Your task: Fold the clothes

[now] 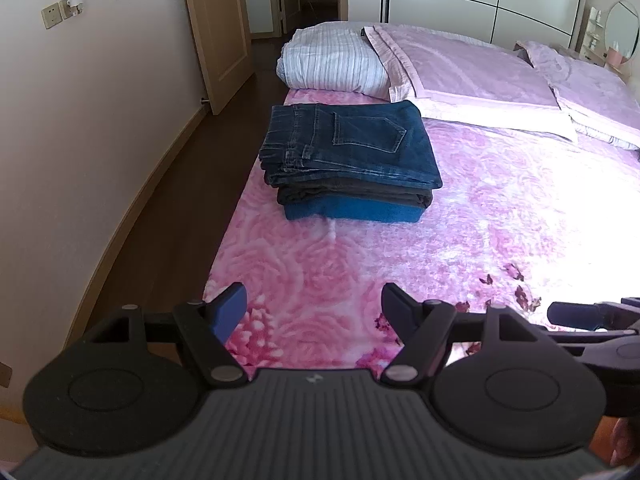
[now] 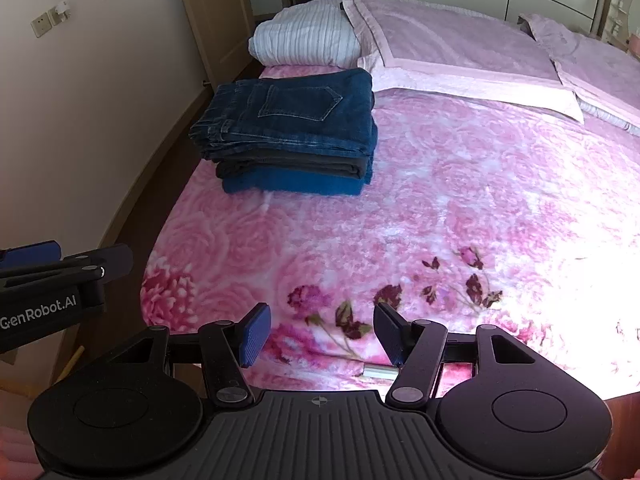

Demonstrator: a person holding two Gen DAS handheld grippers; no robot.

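Observation:
A stack of folded clothes lies on the pink floral bedspread [image 1: 360, 264] near the bed's left edge: dark blue jeans [image 1: 348, 144] on top with a back pocket showing, a dark grey garment [image 1: 352, 196] under them, a blue garment [image 1: 352, 210] at the bottom. The same jeans [image 2: 292, 116] show in the right wrist view. My left gripper [image 1: 312, 308] hangs open over the near part of the bed, nothing between its fingers. My right gripper [image 2: 320, 334] is open too, above the bedspread [image 2: 440, 208], with nothing in it. Both are well short of the stack.
A white striped pillow [image 1: 332, 60] and pale pink pillows [image 1: 472, 72] lie at the head of the bed. Dark wood floor [image 1: 180, 200] and a cream wall run along the left. A door [image 1: 216, 28] stands behind. A small metal cylinder [image 2: 378, 372] lies near my right gripper.

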